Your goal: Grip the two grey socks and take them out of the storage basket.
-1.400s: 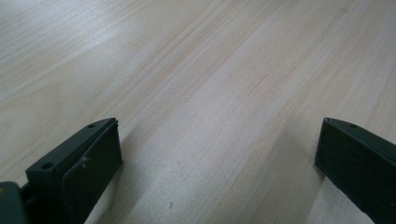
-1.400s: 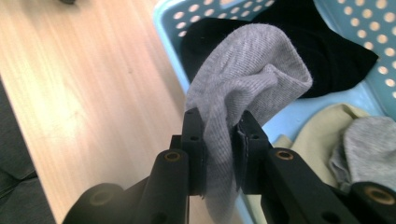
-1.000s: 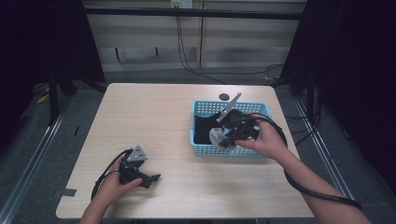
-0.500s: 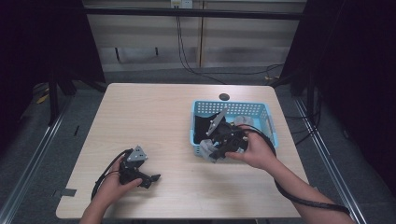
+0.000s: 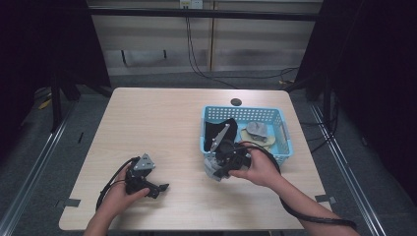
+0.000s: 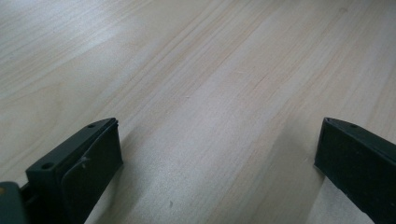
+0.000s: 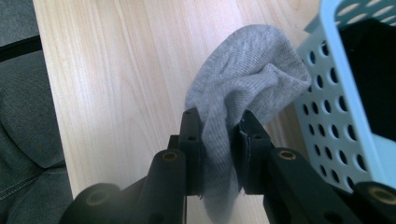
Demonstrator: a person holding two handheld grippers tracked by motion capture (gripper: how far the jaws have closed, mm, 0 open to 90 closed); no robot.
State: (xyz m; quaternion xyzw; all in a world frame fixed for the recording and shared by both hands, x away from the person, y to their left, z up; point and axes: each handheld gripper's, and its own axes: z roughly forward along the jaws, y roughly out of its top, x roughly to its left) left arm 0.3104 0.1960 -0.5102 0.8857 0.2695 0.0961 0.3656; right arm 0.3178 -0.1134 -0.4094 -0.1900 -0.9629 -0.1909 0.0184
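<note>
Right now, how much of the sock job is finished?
One step is nearly done: the soft grey knitted sock is out of the light blue perforated plastic basket, above the pale wooden table, pinched in the right gripper. Still inside: a black cloth and other pieces. The left gripper waits open.

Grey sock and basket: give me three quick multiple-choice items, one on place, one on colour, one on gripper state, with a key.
1. Where does the grey sock hang?
A. inside the basket
B. over the table just outside the basket's wall
C. by the left gripper

2. What colour is the basket?
A. light blue
B. red
C. black

3. How do the left gripper's jaws stand?
A. shut on a sock
B. shut on nothing
C. open over bare wood

Key: 1 B, the right gripper view shows the sock over the table beside the perforated wall, clamped in the right gripper. 2 A, the high view shows a light blue basket. 3 C, the left gripper view shows the jaws wide apart with nothing between them.
</note>
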